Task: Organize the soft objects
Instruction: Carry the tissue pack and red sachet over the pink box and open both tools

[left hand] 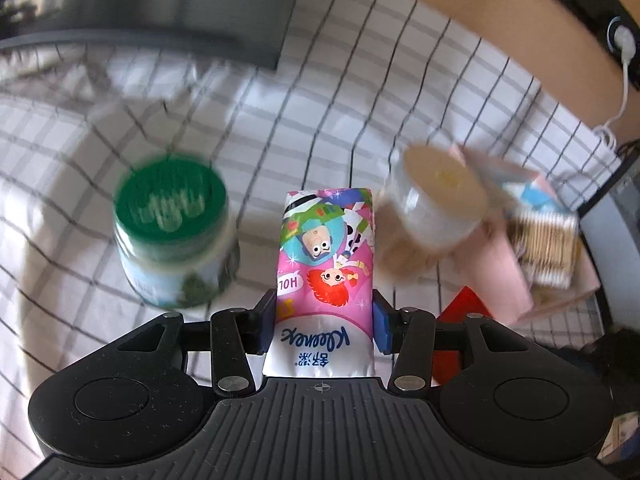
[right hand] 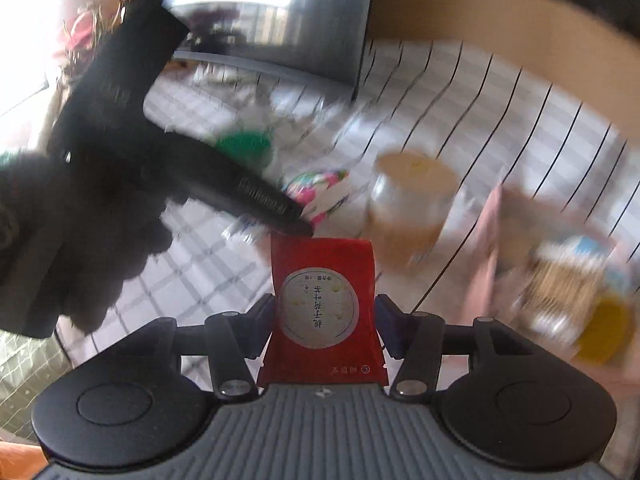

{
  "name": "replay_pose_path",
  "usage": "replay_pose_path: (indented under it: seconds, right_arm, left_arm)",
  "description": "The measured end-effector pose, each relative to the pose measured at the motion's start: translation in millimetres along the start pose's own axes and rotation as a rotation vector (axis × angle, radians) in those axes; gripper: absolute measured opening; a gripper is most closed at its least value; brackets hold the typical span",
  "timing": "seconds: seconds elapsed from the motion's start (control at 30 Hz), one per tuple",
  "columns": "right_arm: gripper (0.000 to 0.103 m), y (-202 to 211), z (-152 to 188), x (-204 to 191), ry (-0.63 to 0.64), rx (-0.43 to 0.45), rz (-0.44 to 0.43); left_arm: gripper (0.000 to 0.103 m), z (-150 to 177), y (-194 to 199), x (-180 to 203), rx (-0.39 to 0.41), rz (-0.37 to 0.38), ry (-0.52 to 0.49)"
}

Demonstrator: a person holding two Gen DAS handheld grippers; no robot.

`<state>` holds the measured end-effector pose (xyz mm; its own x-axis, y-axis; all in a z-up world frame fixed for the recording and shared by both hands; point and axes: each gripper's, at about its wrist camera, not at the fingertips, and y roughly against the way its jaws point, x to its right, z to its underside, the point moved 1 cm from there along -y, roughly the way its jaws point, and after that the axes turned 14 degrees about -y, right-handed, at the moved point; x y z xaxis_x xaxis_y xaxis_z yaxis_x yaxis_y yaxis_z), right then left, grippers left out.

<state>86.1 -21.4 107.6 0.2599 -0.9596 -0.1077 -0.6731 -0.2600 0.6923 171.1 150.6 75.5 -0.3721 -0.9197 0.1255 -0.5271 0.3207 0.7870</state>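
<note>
My left gripper (left hand: pixel 324 320) is shut on a pink Kleenex tissue pack (left hand: pixel 326 264) with cartoon print, held above the checked cloth (left hand: pixel 320 100). My right gripper (right hand: pixel 325 322) is shut on a red tissue pack (right hand: pixel 322 300) with a round silver label. In the right wrist view the left gripper's black body (right hand: pixel 168 172) crosses at left, with the pink pack's end (right hand: pixel 320 190) showing just beyond the red pack. A corner of the red pack (left hand: pixel 464 304) shows in the left wrist view.
A green-lidded jar (left hand: pixel 176 228) stands left of the pink pack. A clear tub with a tan lid (left hand: pixel 436 208) stands to the right, beside a pink box (left hand: pixel 516 276) holding cotton swabs (left hand: pixel 548 244). A dark appliance (left hand: pixel 180 0) sits at the back. The views are motion-blurred.
</note>
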Motion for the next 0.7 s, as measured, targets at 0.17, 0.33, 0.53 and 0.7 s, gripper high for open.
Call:
replay_pose_path:
  seconds: [0.17, 0.33, 0.53, 0.7]
  right_arm:
    - [0.054, 42.5, -53.1, 7.7, 0.005, 0.127, 0.034]
    - [0.054, 85.0, -98.6, 27.2, -0.026, 0.236, 0.092]
    - [0.054, 124.2, -117.4, 73.7, -0.092, 0.352, 0.215]
    - [0.054, 140.3, -106.0, 124.1, -0.209, 0.388, 0.283]
  left_arm:
    - [0.051, -40.9, 34.6, 2.3, 0.086, -0.053, -0.034]
    - [0.051, -80.5, 67.6, 21.9, 0.193, -0.049, -0.09]
    - [0.051, -115.2, 85.3, 66.2, 0.27, -0.005, -0.189]
    - [0.051, -121.0, 70.0, 105.7, 0.266, 0.056, -0.237]
